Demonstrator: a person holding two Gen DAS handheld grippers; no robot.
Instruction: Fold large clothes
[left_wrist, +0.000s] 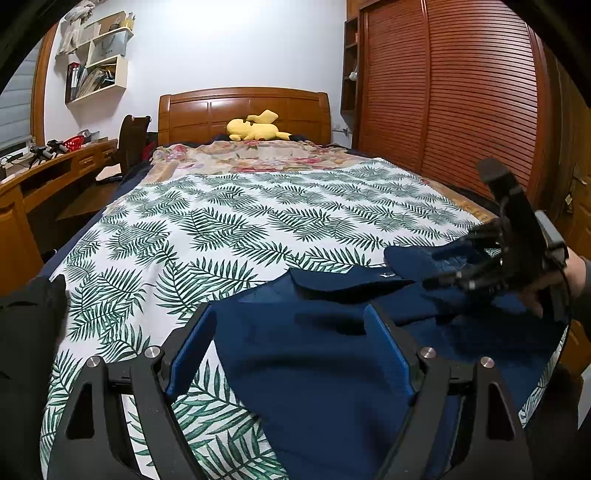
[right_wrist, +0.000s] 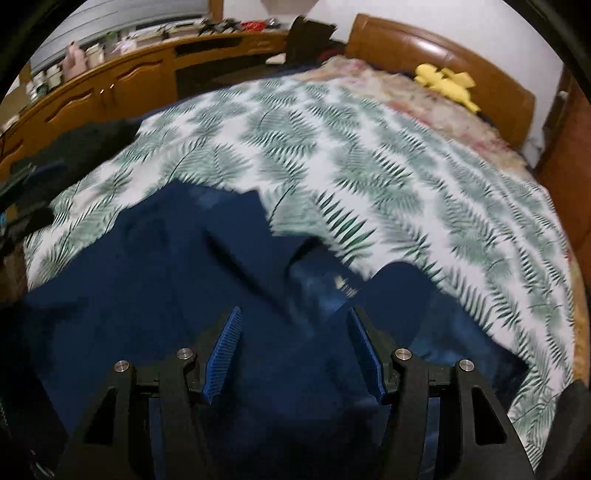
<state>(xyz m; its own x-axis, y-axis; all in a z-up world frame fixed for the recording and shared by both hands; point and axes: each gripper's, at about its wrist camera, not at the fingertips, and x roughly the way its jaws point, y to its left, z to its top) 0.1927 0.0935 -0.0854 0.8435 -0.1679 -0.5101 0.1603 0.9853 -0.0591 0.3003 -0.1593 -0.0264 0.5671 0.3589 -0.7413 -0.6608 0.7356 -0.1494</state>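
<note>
Blue pads on the left hand-held gripper (left_wrist: 290, 354) sit wide apart, with nothing between them but the dark blue top (left_wrist: 317, 376) lying flat below; the top is spread on the near end of the bed, on a white cover with green leaves (left_wrist: 229, 236); part of it is bunched up and folded over on the right side; the right hand-held gripper (left_wrist: 484, 258) shows over there in the left view, low over the bunched cloth, with a hand (left_wrist: 569, 277) behind it; from that side you cannot tell how it stands.

From its own camera, the right hand-held gripper (right_wrist: 295, 350) has its fingers apart too, right above the blue top (right_wrist: 155, 280); it holds nothing; that picture is a bit blurry.

Far back, a yellow soft toy (left_wrist: 255, 129) lies by the brown wooden headboard (left_wrist: 243, 107); a flowery blanket (left_wrist: 258, 157) covers that end of the bed; a dark cloth (left_wrist: 29, 317) sits at the left edge; a wooden tabletop (left_wrist: 55, 166) stands to the left, and a brown slatted wardrobe (left_wrist: 461, 92) to the right.
</note>
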